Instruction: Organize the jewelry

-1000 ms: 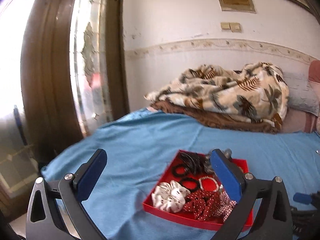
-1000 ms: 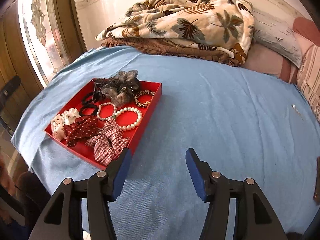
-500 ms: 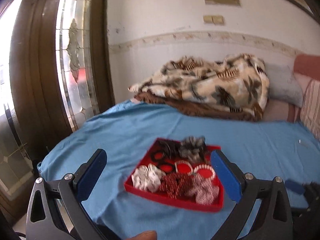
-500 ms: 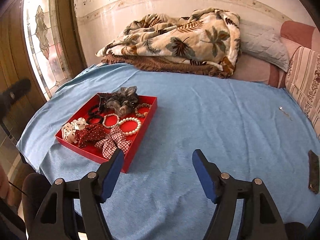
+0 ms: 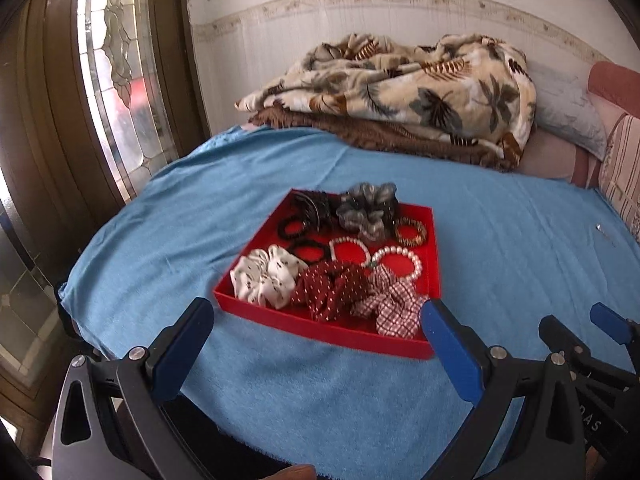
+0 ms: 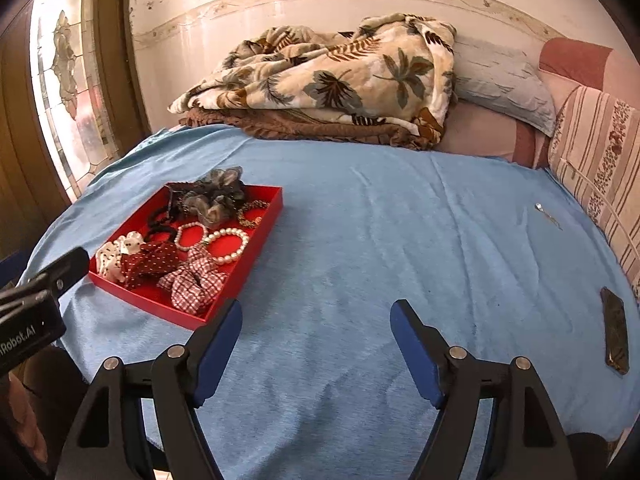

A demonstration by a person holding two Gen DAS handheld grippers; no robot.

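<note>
Jaws wider — right gripper (image 6: 316, 344) opening

Tray (image 5: 256, 312) on bed sheet (image 5: 500, 240), scrunchies (image 5: 336, 288) at tray front, bracelets (image 5: 396, 256) behind them, folded blankets (image 5: 400, 92) behind tray, pillows (image 6: 500, 80) to their right.

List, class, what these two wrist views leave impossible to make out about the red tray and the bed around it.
- Black hair ties, both views: the grey scrunchie overlaps them, so no count.
- Small shiny item on the blue sheet, right wrist view: too small to identify.
- Dark flat object, right wrist view: distorted near the edge.
- Red tray, near right corner, left wrist view: behind a finger.
</note>
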